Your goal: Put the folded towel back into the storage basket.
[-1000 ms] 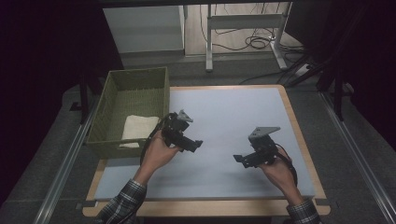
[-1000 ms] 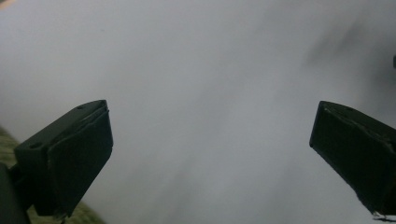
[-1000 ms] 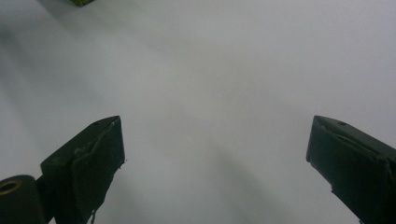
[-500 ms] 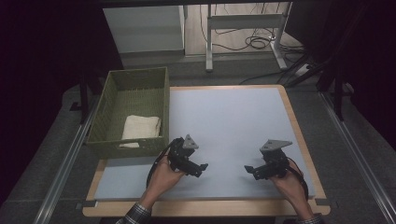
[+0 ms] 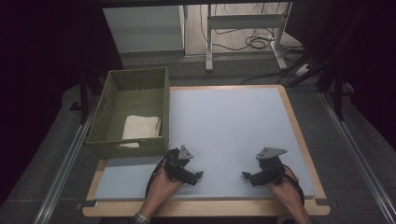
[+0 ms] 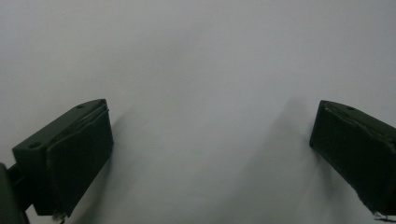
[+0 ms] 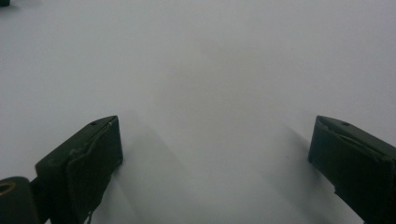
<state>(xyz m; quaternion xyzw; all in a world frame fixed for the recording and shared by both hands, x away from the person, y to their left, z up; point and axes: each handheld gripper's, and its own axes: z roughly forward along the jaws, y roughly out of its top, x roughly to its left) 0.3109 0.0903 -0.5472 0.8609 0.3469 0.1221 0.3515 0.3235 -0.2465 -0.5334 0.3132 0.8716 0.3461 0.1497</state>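
Both of my tongs sit low at the near edge of the desk (image 5: 233, 126), on its pale grey mat, with nothing between their jaws. My left tongs (image 5: 190, 176) have their jaws spread wide, and in the left gripper view (image 6: 210, 158) there is bare mat in the gap. My right tongs (image 5: 250, 176) are just as wide open and just as empty, as the right gripper view (image 7: 215, 163) shows.

The folded cream cloth (image 5: 141, 128) lies in the green woven basket (image 5: 140, 77) at the far left, near its front wall and toward its right side. From my left tongs it is further away and a little to the left, with the basket's near wall standing between us. From my right tongs it is well apart, clear across the mat. So my left hand (image 5: 161, 189) is plainly the nearer one for any reach toward it.

The cloth's long axis seems to run near to far, roughly along the basket's length. I judge that a reach would have to go up and over that near wall first, then come down on the cloth.
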